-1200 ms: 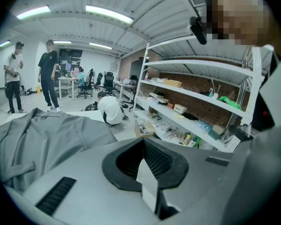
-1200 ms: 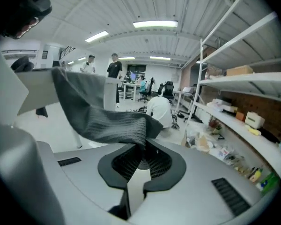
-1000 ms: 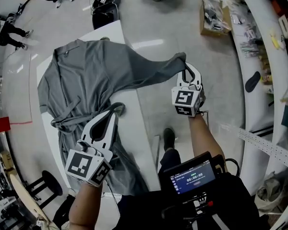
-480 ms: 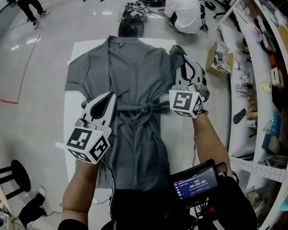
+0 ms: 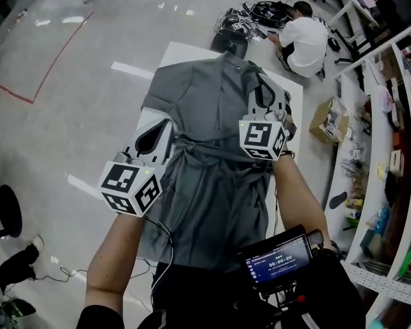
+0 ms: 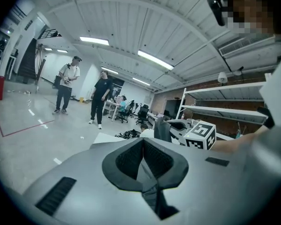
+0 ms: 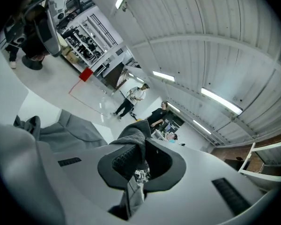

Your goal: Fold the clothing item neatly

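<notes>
Head view: grey robe spread front-up along white table, collar at far end, belt tied at waist, hem hanging toward the person; left gripper at its left edge near the belt, right gripper at the right shoulder. Left gripper view: left gripper jaws pressed together, thin strip of grey cloth pinched between. Right gripper view: right gripper clamped on a bunched wad of robe that sticks out past the tips.
</notes>
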Demonstrator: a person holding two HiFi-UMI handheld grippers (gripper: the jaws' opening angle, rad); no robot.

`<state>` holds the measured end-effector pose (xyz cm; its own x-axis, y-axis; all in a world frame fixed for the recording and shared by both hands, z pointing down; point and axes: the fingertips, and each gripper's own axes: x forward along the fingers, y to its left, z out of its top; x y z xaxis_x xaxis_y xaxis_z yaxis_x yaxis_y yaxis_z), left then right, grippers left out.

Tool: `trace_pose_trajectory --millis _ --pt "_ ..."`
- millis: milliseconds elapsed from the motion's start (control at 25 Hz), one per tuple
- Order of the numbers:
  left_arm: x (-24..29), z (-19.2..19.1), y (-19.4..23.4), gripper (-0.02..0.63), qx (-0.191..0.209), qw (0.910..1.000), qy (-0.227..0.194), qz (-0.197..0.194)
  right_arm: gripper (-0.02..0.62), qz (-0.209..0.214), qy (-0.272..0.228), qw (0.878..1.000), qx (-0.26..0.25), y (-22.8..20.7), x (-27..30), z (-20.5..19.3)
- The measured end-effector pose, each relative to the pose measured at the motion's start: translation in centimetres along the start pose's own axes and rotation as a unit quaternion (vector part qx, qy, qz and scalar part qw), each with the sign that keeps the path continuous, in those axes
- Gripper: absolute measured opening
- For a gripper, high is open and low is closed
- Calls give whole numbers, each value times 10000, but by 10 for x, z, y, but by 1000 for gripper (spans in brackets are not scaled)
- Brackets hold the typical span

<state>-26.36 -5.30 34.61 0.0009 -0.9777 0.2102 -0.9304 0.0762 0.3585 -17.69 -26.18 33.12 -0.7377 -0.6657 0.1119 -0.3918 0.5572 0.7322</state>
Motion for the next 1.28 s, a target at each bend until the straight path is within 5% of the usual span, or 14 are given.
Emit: trace_pose_trajectory --millis 440,760,800,840,1040,1280 --pt "-36 -12 89 -5 -46 9991 132 413 23 930 -12 9955 193 132 89 74" --pt "-44 -47 147 -6 -351 9969 284 649 28 1949 481 9794 224 237 123 48" --pt "-41 -52 151 -6 -398 9966 322 650 37 2055 477 9771 257 246 123 49" --pt "-37 -58 154 -5 -445 9963 367 644 118 2157 468 9749 298 253 121 51" --pt "-21 -67 161 -5 -589 9954 477 581 227 2236 479 9731 292 257 115 66" --pt "-5 -73 171 -5 -608 9945 636 566 227 1994 951 9733 627 215 113 30"
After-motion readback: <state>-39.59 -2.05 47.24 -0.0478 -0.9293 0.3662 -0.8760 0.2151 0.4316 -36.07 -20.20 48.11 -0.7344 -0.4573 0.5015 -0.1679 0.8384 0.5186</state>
